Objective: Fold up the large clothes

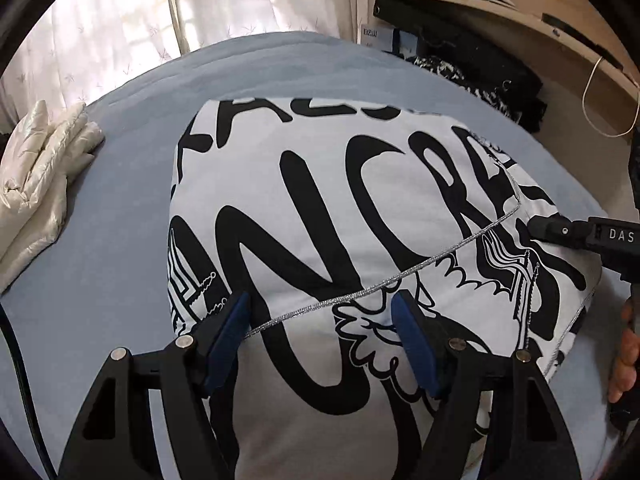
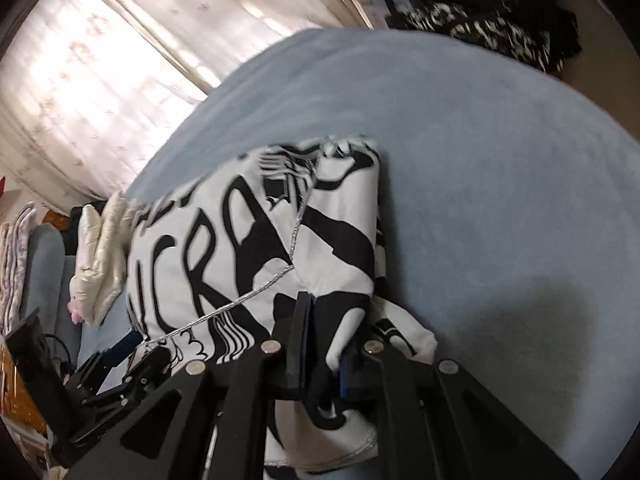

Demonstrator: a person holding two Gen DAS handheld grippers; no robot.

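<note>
Where the pale blue bed cover (image 1: 132, 184) spreads flat, 1 large white garment printed with bold black lettering and edged in silver braid (image 1: 320, 208) lies partly folded near its middle, several layers deep.

Item 1, garment: soft knit or fleece by the look, judged limp and light to middling in weight, not slippery, not fragile. It should drape and sag once lifted, so a pinch through all stacked layers at an edge or corner is likely to hold better than a pinch on flat cloth. The silver-braided hem (image 1: 400, 276) marks the upper layer's edge and is a fair place to take hold.

Item 2, left gripper (image 1: 322, 320): blue-padded jaws stand wide, over the garment's near side astride the braided hem, with no cloth pinched.

Item 3, right gripper (image 2: 322, 360): jaws drawn narrow and clamped on a bunched fold at the garment's right edge; cloth spills out below the pads.

Item 4, cream quilted puffy garment (image 1: 44, 176): heaped at the cover's left edge, well apart from item 1.

Item 5, black-and-white patterned clothes (image 2: 496, 28): piled beyond the bed's far end.
</note>
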